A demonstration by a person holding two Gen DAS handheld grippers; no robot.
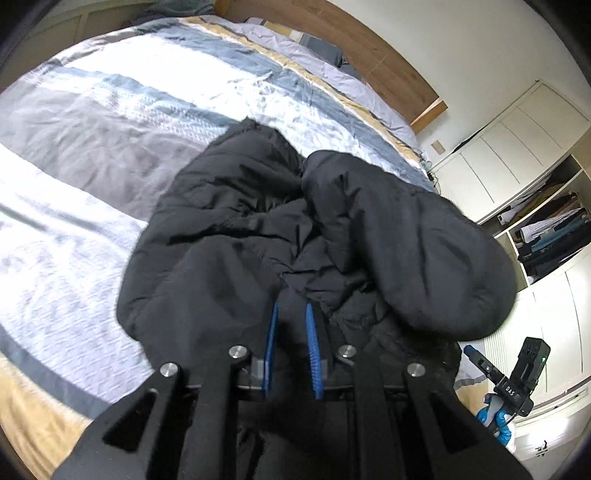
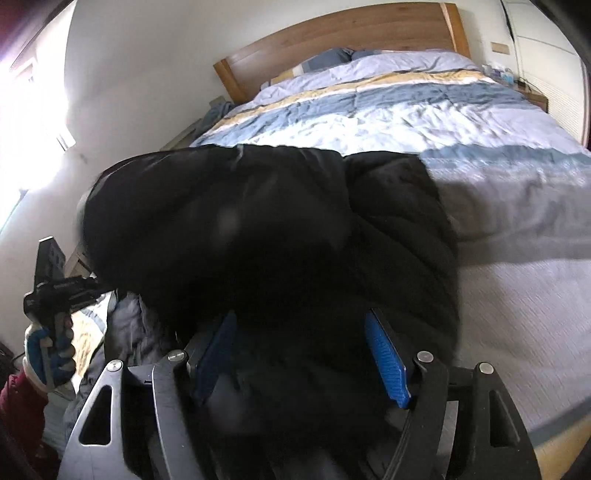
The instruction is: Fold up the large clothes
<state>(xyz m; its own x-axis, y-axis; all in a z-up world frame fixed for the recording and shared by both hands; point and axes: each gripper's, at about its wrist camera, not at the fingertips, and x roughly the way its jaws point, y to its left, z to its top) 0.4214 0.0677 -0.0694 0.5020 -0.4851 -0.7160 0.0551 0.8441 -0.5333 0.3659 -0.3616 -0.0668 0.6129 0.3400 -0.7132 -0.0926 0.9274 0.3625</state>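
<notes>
On the striped duvet (image 1: 110, 122) near the foot of the bed lies the black padded jacket (image 1: 236, 229), bunched and puffy, and it fills the middle of both wrist views. From the left wrist view, one rounded bulge of it swells out to the right (image 1: 436, 258), with a deep crease running between that bulge and the flatter part. The left gripper (image 1: 291, 328) has its blue pads close together, nearly parallel, and dark fabric sits in the narrow gap between them: it is clamped on the jacket's near edge. Over on the other side, the right gripper (image 2: 299, 350) shows its blue pads standing well apart. Black cloth lies between them, but the pads do not press on it; the cloth is blurred there, so whether it brushes either pad I cannot tell.

Out at the edges, each camera catches the other tool. The right wrist view shows the left hand (image 2: 48, 350) in a blue and white glove on a black handle, with a dark red sleeve (image 2: 18, 406) below it. The left wrist view shows the right hand (image 1: 495, 417), gloved the same.

Beyond the jacket, the wooden headboard (image 2: 351, 33) stands at the far end with pillows (image 2: 332, 59) against it. A white wardrobe (image 1: 517, 147) stands to the right, one open compartment showing stacked clothes (image 1: 550, 236).
</notes>
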